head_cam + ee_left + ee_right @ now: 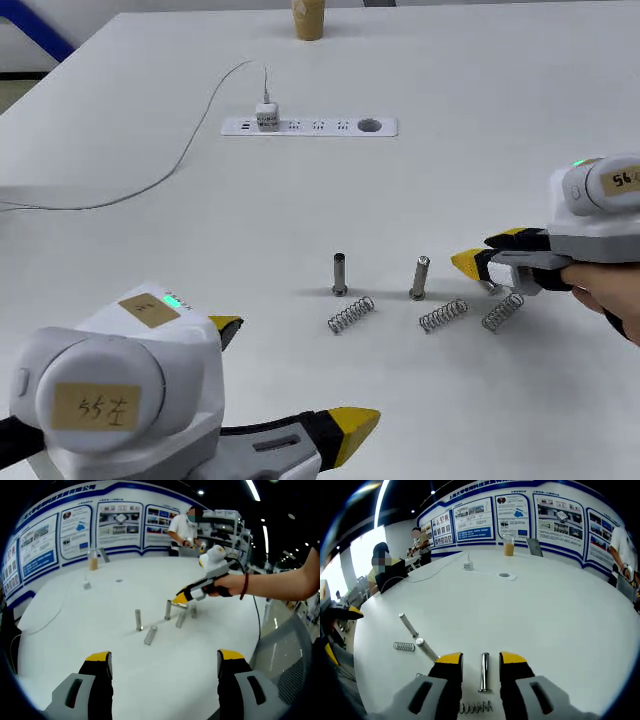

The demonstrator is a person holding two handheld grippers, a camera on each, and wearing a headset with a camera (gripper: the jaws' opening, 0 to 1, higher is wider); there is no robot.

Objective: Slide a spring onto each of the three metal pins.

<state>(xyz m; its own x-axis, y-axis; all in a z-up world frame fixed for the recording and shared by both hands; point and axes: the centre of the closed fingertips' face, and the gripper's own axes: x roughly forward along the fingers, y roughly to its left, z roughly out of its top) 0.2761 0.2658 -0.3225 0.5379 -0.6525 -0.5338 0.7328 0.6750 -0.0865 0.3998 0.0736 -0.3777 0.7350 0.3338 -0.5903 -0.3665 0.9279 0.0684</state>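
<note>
Nearest, at seven o'clock in the head view, the left gripper (290, 372) hangs with jaws spread wide, holding nothing. At three o'clock the right gripper (480, 660) straddles the third pin (484, 672), jaws parted and not clamped, while three springs (351, 314) lie flat at six o'clock of the pins (340, 274). No spring seems threaded yet; next, pinch one and line its bore over a pin top.

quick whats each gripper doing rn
Left gripper: open, empty.
Right gripper: open, jaws astride a metal pin, gaps both sides.
</note>
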